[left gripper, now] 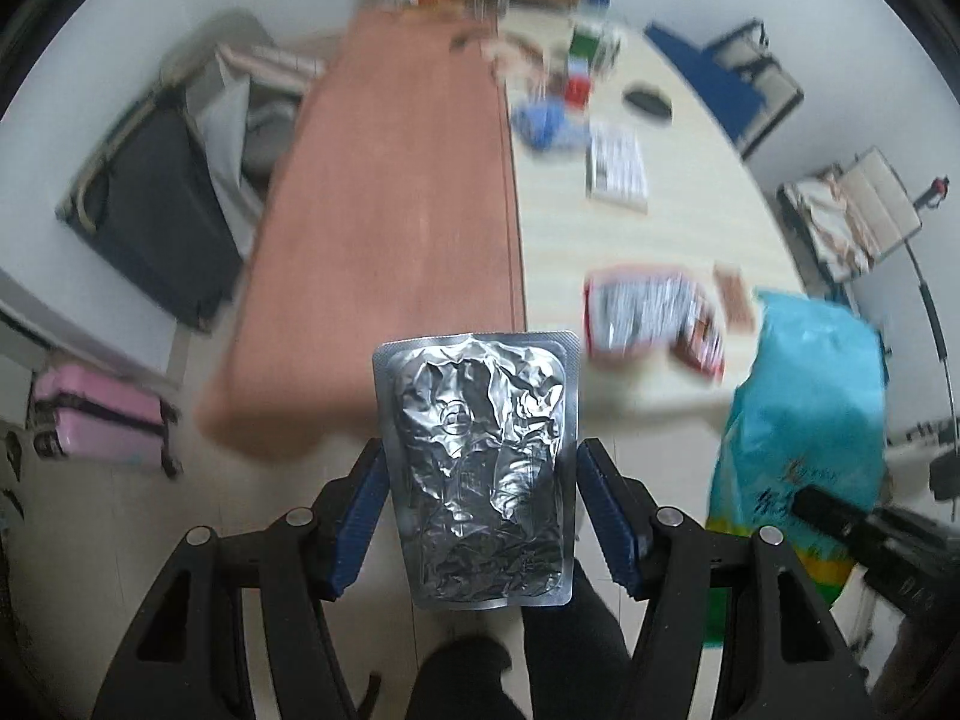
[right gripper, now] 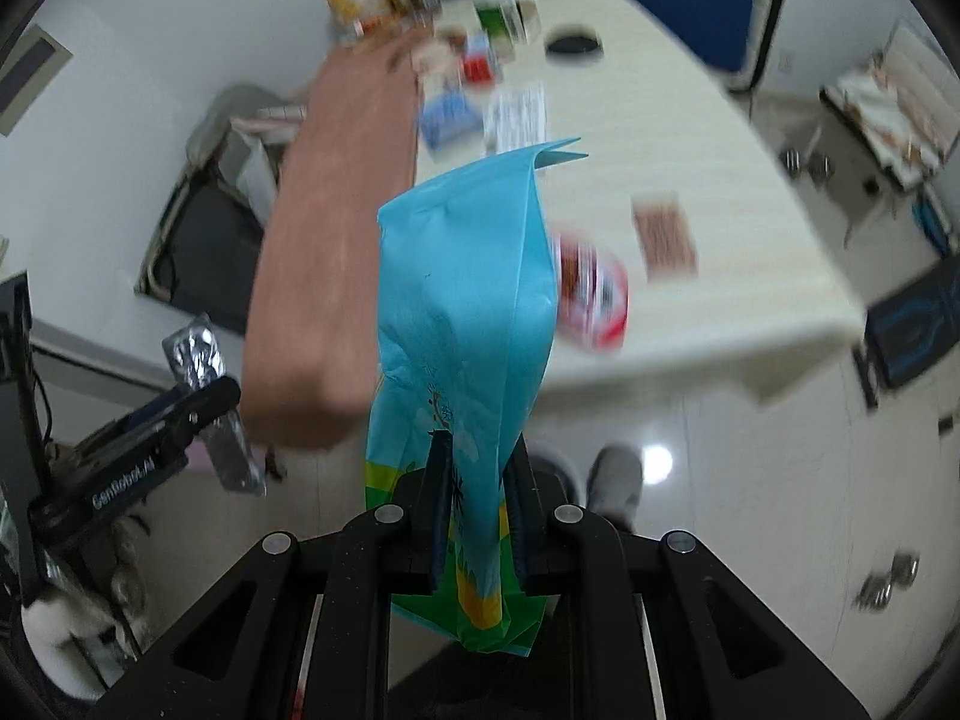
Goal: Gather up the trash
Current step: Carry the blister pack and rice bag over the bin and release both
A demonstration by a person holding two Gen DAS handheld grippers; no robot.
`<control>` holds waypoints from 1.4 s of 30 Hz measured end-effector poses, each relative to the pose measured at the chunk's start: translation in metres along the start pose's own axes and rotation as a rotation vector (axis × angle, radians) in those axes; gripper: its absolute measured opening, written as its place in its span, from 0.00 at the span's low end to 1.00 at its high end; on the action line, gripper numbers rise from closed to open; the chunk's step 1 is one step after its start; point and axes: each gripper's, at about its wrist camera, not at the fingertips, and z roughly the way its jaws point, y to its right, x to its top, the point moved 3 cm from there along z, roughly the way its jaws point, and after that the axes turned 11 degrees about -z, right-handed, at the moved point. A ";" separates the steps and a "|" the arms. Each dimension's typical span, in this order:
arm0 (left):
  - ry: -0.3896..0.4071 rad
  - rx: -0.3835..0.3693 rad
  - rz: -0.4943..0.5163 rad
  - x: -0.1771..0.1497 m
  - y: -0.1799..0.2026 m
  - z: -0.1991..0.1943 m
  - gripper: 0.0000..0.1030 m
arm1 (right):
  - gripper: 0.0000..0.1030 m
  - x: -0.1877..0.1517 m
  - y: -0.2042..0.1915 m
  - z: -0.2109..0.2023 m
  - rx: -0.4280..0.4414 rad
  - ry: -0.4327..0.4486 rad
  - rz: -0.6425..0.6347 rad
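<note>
While wrappers lie on the tabletop, the left hand-held gripper clamps a foil packet by its edges; the right hand-held gripper pinches a blue bag, both held clear for disposal.

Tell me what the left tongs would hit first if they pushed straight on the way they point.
Probably the near end of the table. The left tongs carry a silver foil blister pack, whose tip lines up with the table's pinkish half, though blur hides the depth.
</note>
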 end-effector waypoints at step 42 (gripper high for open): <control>-0.388 0.255 -0.052 -0.176 -0.102 0.397 0.96 | 0.95 -0.191 0.105 0.466 -0.207 -0.435 -0.027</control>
